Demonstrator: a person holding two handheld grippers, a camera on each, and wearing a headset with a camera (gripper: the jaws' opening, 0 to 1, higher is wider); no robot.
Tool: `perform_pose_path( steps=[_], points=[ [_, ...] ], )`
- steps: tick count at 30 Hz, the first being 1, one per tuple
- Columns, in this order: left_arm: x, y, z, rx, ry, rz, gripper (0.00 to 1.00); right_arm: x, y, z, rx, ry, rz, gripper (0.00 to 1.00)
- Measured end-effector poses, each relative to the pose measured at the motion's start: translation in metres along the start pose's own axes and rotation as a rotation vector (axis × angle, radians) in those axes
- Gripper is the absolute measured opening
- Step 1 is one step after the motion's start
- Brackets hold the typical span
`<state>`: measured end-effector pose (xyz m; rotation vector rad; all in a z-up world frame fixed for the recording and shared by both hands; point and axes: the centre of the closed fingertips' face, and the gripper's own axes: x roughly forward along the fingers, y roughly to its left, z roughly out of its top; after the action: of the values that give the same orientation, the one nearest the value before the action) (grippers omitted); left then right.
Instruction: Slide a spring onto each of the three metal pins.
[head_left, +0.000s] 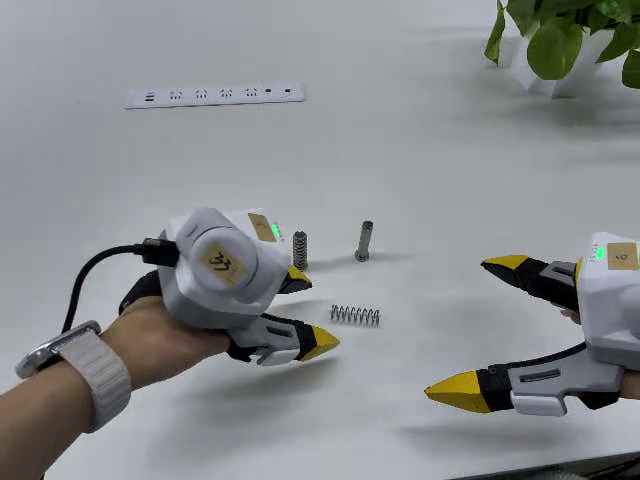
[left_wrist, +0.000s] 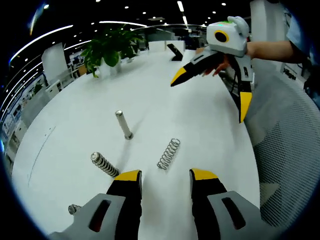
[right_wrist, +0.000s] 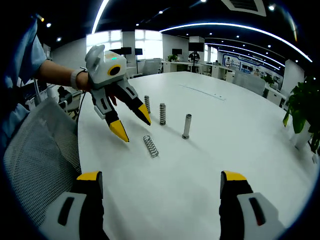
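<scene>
Your left gripper (head_left: 310, 310) has its jaws apart and nothing between them; the tips are yellow, tapered wedges on black plastic fingers under a smooth white shell. Your right gripper (head_left: 475, 327) is spread wider still and is also empty, well apart from the work at about 3 o'clock on the table (head_left: 420, 150), which is a plain matte white surface.

The loose spring (head_left: 355, 315) is a thin steel wire coil lying on its side. It sits just ahead of your left tips, touching neither, and in the left gripper view it lines up with the gap between them at 12 o'clock. The bare pin (head_left: 364, 241) is a smooth grey metal cylinder on a small flared foot, upright at 12 o'clock from that spring. At the pin's 9 o'clock stands a sprung pin (head_left: 299, 250), with coils wrapped round its shaft. In the right gripper view, a second sprung pin (right_wrist: 147, 104) stands just beyond it.
</scene>
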<state>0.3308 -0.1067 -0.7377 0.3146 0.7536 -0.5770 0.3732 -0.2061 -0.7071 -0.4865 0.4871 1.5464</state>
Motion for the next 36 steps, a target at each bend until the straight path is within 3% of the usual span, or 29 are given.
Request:
perform_pose_path(
  steps=[14, 24, 30, 36],
  points=[
    [0.027, 0.000, 0.001, 0.031, 0.050, -0.097, 0.22, -0.001, 0.002, -0.008, 0.038, -0.007, -0.003, 0.98],
    [0.026, -0.003, 0.007, 0.074, 0.119, -0.142, 0.21, -0.003, 0.002, -0.010, 0.047, -0.004, -0.003, 0.97],
    [0.028, 0.002, 0.004, 0.090, 0.147, -0.152, 0.18, -0.002, 0.003, -0.009, 0.042, -0.004, 0.003, 0.96],
    [0.027, -0.003, 0.005, 0.121, 0.171, -0.163, 0.15, -0.002, 0.004, -0.007, 0.044, -0.005, 0.004, 0.96]
  ],
)
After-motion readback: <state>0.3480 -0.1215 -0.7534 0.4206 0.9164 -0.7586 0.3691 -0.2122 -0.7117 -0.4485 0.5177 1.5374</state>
